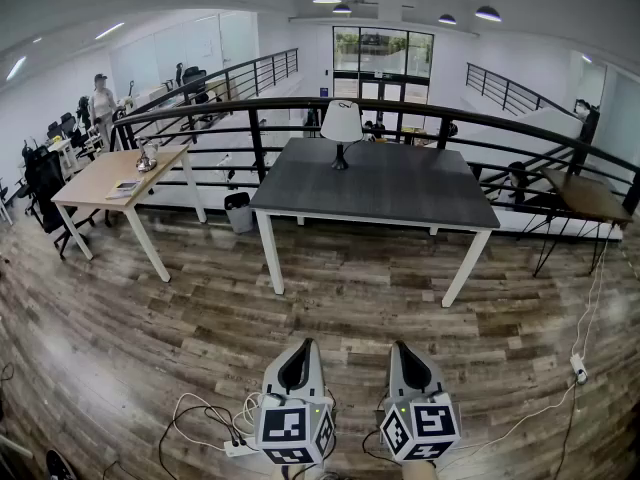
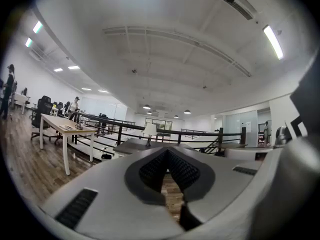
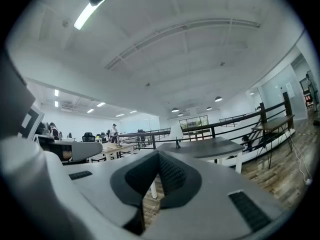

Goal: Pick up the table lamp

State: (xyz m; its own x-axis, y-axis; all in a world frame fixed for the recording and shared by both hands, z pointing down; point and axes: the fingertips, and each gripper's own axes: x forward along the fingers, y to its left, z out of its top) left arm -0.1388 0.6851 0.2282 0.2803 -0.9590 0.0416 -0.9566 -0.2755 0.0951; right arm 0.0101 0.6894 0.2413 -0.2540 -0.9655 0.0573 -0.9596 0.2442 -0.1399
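Now, both grippers hover level above the wood floor [image 1: 150, 348]: the left gripper [image 2: 167, 153] has its jaws pressed together on nothing, and the right gripper [image 3: 159, 155] is likewise closed and empty. Well ahead, the table lamp [image 1: 341, 128], white-shaded, stands upright near the far edge of the dark grey surface [image 1: 400, 190], beside the black railing [image 1: 480, 118].

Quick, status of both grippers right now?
Left hand-held gripper: closed, holding nothing.
Right hand-held gripper: closed, holding nothing.
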